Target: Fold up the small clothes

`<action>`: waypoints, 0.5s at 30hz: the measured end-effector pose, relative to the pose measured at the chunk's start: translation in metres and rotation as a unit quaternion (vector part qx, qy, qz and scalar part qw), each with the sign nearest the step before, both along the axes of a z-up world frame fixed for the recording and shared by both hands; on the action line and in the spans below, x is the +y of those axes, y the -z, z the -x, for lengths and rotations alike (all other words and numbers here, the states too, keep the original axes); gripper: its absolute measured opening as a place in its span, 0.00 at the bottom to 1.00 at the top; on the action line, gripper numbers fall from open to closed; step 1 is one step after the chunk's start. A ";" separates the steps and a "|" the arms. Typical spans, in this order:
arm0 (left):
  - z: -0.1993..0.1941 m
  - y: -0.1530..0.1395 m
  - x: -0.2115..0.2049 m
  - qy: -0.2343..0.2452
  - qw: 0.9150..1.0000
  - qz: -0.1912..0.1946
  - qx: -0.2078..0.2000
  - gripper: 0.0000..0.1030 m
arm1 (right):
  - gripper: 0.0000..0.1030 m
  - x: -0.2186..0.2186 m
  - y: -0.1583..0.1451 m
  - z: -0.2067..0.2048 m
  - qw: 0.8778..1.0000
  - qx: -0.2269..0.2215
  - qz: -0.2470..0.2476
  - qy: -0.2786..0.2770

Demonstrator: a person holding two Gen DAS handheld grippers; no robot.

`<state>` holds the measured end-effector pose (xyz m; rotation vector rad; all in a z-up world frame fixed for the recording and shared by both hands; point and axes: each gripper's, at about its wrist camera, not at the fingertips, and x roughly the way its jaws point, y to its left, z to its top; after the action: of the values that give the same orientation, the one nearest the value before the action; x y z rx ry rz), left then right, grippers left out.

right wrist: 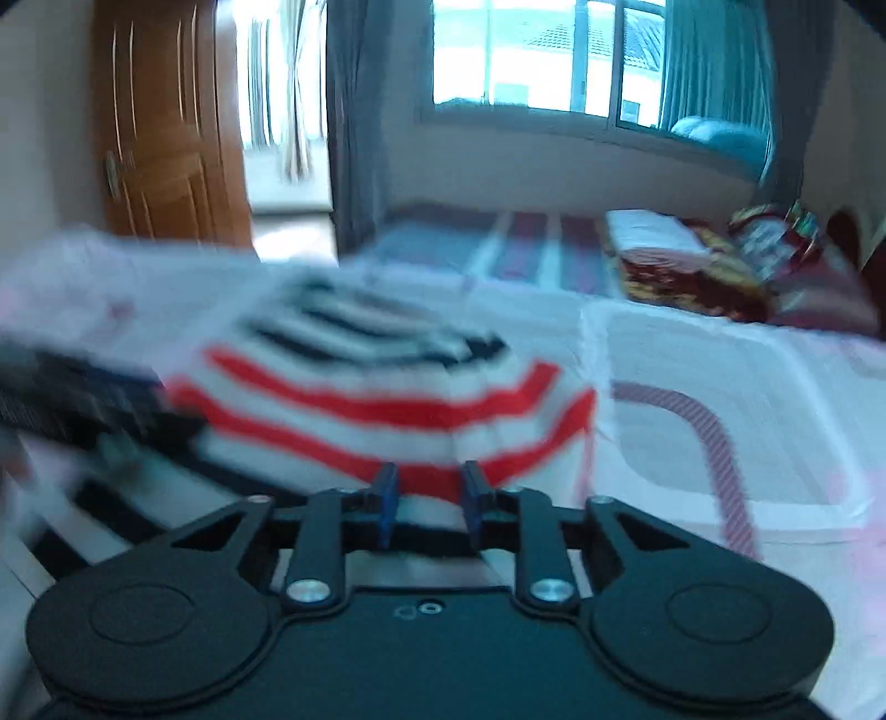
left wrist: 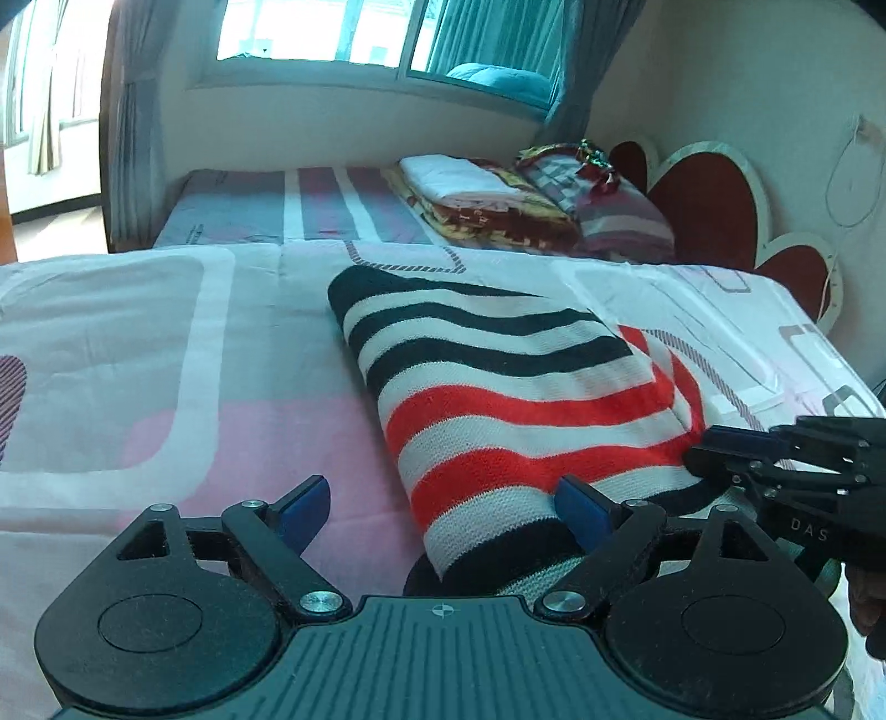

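Note:
A knitted garment with black, white and red stripes [left wrist: 498, 387] lies folded on the pink and white bedspread [left wrist: 166, 360]. My left gripper [left wrist: 443, 507] is open at its near left edge, one finger on the bedspread and one on the cloth. My right gripper [left wrist: 698, 451] shows at the right of the left wrist view, its tips against the garment's near right edge. In the blurred right wrist view the right gripper [right wrist: 426, 498] has its jaws a small gap apart, with the striped garment [right wrist: 387, 387] between the blue pads. The left gripper [right wrist: 83, 404] is a dark blur at the left.
A second bed [left wrist: 310, 210] stands behind, with a pile of folded blankets [left wrist: 487, 199] and a red and white headboard [left wrist: 714, 205]. A window [left wrist: 360, 33] with curtains is at the back. A wooden door [right wrist: 166, 122] stands at the left.

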<state>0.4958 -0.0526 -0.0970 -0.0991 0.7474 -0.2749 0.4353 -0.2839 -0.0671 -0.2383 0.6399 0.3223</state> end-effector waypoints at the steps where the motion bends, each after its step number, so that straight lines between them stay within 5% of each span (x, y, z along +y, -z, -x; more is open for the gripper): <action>1: 0.002 -0.001 -0.003 0.001 1.000 -0.010 -0.003 0.85 | 0.20 -0.002 0.002 0.001 1.000 -0.005 -0.002 0.007; 4: 0.004 -0.004 -0.007 0.003 1.000 -0.028 -0.011 0.85 | 0.21 -0.009 0.004 0.001 0.999 -0.011 0.000 0.033; 10: 0.006 -0.004 0.000 -0.007 1.000 -0.007 -0.007 0.85 | 0.25 -0.015 0.010 -0.002 0.999 -0.008 -0.013 0.051; 15: 0.038 -0.026 0.010 -0.003 0.999 0.021 -0.041 0.85 | 0.24 -0.020 -0.013 0.025 0.998 -0.024 -0.037 0.044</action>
<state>0.4574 -0.0425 -0.0714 -0.1290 0.6593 -0.2872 0.4106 -0.3037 -0.0542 -0.1468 0.5876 0.2536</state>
